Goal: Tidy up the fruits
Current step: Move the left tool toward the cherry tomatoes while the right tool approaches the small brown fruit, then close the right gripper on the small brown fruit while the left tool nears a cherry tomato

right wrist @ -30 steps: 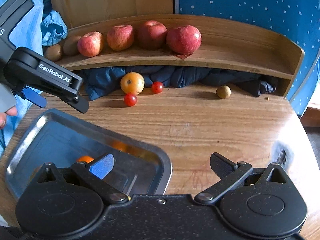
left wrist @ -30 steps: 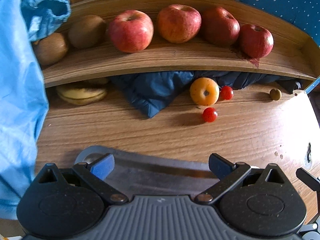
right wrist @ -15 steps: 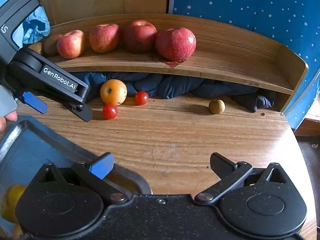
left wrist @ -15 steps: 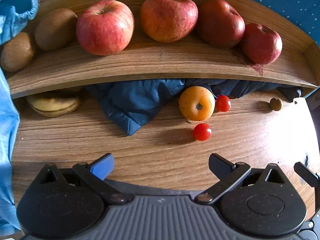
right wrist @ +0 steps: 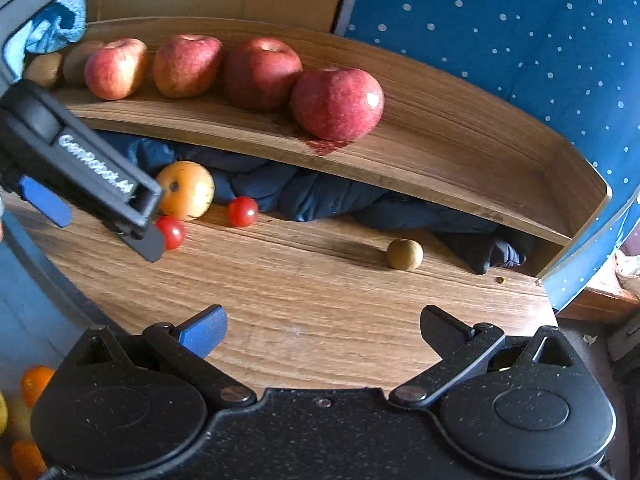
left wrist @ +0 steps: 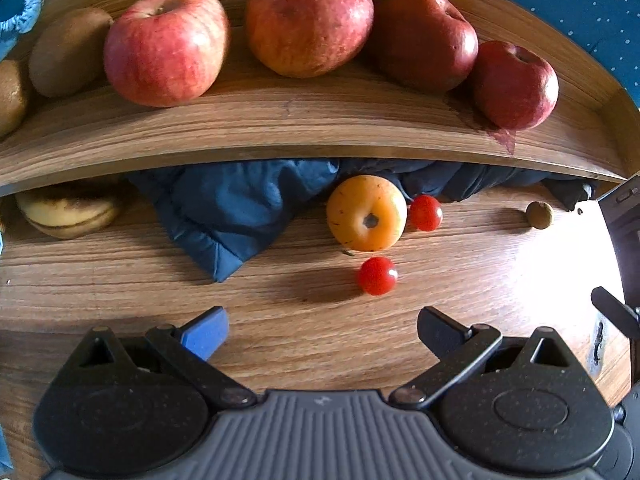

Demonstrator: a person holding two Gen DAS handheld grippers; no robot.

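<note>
Right wrist: left tool [right wrist: 108, 224] lettered "GenRobot.AI".

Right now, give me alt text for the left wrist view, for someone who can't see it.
The open left gripper hovers over a wooden table, jaws spread and empty, facing a cherry tomato and an orange fruit. Behind, four red apples line a curved wooden shelf above a blue cloth.

Crumpled navy cloth [left wrist: 236, 216] under wooden shelf [left wrist: 320, 128]; dotted blue backdrop [right wrist: 520, 40].
</note>
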